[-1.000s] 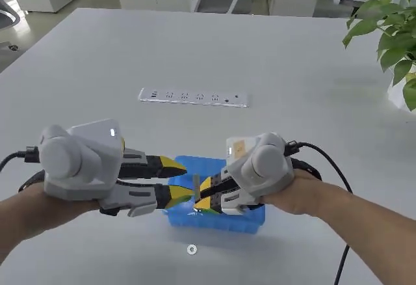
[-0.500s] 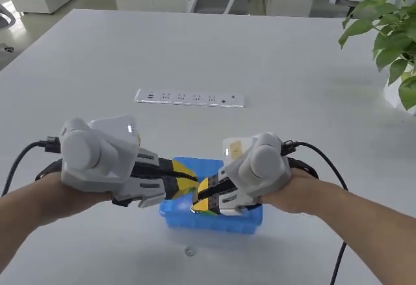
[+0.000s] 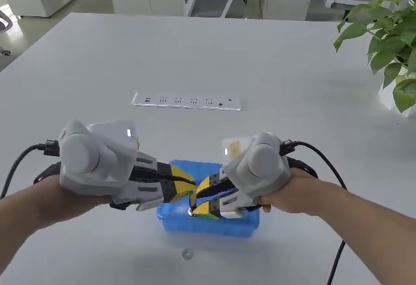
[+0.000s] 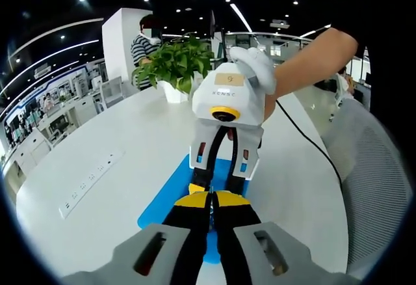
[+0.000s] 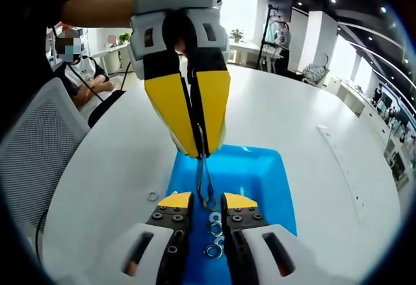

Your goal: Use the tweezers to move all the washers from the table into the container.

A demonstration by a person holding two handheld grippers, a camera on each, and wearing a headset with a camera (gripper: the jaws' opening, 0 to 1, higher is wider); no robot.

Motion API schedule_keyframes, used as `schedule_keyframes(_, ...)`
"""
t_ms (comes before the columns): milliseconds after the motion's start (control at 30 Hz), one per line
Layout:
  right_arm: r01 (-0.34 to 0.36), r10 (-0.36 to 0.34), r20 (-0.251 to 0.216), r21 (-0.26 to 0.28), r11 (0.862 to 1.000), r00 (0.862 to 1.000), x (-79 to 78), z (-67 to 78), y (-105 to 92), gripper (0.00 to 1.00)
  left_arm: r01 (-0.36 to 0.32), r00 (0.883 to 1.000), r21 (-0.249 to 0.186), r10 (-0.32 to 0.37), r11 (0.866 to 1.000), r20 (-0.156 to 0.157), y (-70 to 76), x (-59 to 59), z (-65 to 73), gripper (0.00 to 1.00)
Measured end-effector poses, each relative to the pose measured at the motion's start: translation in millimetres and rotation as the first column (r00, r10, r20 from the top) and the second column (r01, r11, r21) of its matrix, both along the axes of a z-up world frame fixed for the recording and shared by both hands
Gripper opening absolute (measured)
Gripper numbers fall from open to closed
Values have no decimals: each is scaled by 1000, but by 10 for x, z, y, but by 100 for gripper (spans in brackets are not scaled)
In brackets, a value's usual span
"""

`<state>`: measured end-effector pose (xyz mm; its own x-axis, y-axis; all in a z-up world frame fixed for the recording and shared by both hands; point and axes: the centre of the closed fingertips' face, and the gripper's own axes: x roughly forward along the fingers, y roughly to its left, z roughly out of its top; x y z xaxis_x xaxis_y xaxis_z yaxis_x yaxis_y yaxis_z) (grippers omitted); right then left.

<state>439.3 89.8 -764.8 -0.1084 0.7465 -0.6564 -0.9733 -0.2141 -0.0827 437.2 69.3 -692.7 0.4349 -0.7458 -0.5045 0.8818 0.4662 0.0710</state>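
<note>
My left gripper (image 3: 188,184) is shut on slim metal tweezers (image 5: 201,174), which point down into the blue container (image 3: 172,217). A small ring seems to sit at the tweezers' tips, just above the container floor. Several washers (image 5: 213,230) lie inside the container (image 5: 260,174). One washer (image 3: 187,254) lies on the table in front of the container, and it shows as the washer (image 5: 153,196) left of it in the right gripper view. My right gripper (image 3: 195,205) faces the left one over the container, with its jaws (image 5: 208,200) open and nothing between them.
A white power strip (image 3: 186,101) lies further back on the grey table (image 3: 292,83). A potted plant (image 3: 383,44) stands at the far right edge. Cables trail from both grippers. Chairs stand beyond the table.
My left gripper has shifted a little to the right, closer to the right one, over the container. The washer on the table has stayed put.
</note>
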Motion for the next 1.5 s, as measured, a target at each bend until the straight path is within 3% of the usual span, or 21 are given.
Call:
schedule_keyframes(333,75,-75,5,14,997,997,-1,174,-140,31,-2,1000,-7,2,1000,-1,-39,-38,97,5)
schedule_keyframes(467,117,-117,2,14,993,993,-1,235,-197,41,-5,1000,-5,5,1000,7,-50,-45,158,5)
schedule_keyframes(800,189,-189,-3,22,982,982,-29,345,-341,46,-24,1000,-12,25,1000,9,-38,-63,288,5)
schedule_keyframes(1033,253,-253,-13,37,967,967,-51,449,-461,51,-27,999,-13,27,1000,20,-32,-85,396,5)
schedule_keyframes(1500,356,-355,-17,44,934,935,-145,550,-779,62,-44,999,-2,44,999,14,44,-168,504,5)
